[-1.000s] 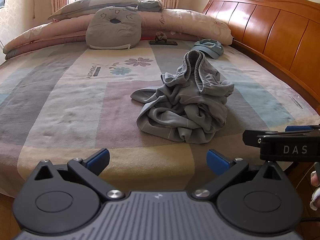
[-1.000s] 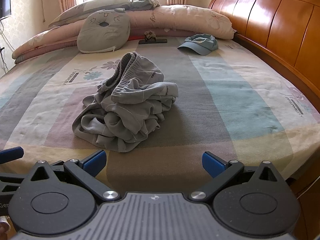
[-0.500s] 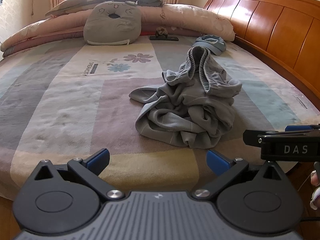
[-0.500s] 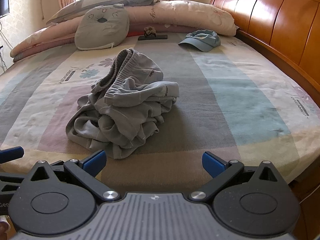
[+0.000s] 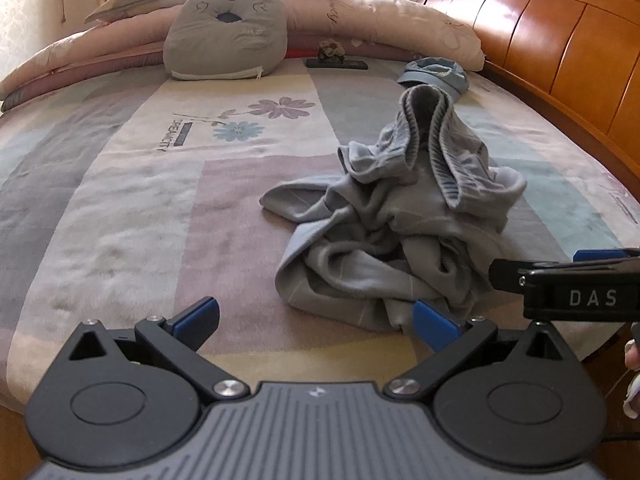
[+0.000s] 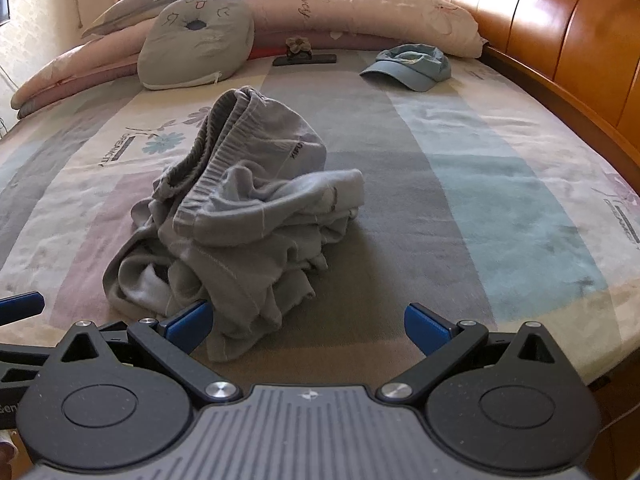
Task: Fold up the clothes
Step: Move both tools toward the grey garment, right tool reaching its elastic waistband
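While both spread wide and empty, left gripper (image 5: pixel 316 318) and right gripper (image 6: pixel 306 322) face crumpled grey clothes (image 6: pixel 240 216).

Patchwork-covered bed (image 6: pixel 500 184) carries crumpled grey clothes (image 6: pixel 240 232), 1 blue cap (image 6: pixel 412 66), a cushion (image 6: pixel 196 50) (possibly animal-faced)

bed (image 6: pixel 500 184): 1 | crumpled grey garment (image 6: pixel 248 232): 1, mid-bed | blue cap (image 6: pixel 412 66): 1, far edge by headboard (image 6: pixel 560 32) | grey cushion (image 6: pixel 196 44): 1, far left | dark phone (image 6: pixel 306 59): 1, far edge | grippers: 2, near edge
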### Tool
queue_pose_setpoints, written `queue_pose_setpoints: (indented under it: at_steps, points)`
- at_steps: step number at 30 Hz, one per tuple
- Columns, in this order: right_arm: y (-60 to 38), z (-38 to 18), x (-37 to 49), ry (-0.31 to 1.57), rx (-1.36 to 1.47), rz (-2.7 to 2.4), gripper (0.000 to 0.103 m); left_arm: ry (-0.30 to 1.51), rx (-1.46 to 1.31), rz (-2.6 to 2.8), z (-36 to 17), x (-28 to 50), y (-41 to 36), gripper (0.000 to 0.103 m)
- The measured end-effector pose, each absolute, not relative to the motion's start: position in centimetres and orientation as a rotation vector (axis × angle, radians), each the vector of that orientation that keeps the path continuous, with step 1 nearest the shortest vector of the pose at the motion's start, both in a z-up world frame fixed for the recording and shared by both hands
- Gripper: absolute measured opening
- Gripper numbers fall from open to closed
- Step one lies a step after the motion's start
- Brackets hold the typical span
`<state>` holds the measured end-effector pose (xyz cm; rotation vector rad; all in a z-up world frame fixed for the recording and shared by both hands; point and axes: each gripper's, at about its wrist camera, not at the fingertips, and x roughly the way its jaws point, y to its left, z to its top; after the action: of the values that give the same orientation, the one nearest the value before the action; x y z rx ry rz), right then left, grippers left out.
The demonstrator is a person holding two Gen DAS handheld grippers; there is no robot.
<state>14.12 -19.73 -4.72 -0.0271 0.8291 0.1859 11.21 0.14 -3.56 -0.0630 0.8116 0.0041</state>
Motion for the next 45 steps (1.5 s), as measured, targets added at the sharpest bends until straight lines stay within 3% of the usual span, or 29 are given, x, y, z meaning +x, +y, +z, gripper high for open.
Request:
queue_pose_setpoints:
  at_steps: [31, 40, 45]
  points:
    - [-20.7, -0.6, 25.0, 0.945, -0.068, 0.249, 0.103, 0.873, 0.023, -0.028, -1.5, 28.9, 2.9, 0.102]
    - [-20.4, -0.8, 27.3, 1.044, 0.049, 0.396, 0.103, 0.925, 0.087, -0.113, -2.1, 28.6, 4.5, 0.102]
    - [-19.0, 1.6, 27.6, 0.987, -0.009, 0.398, 0.103, 0.962, 0.102, -0.166, -2.9, 28.0, 5.7, 0.102]
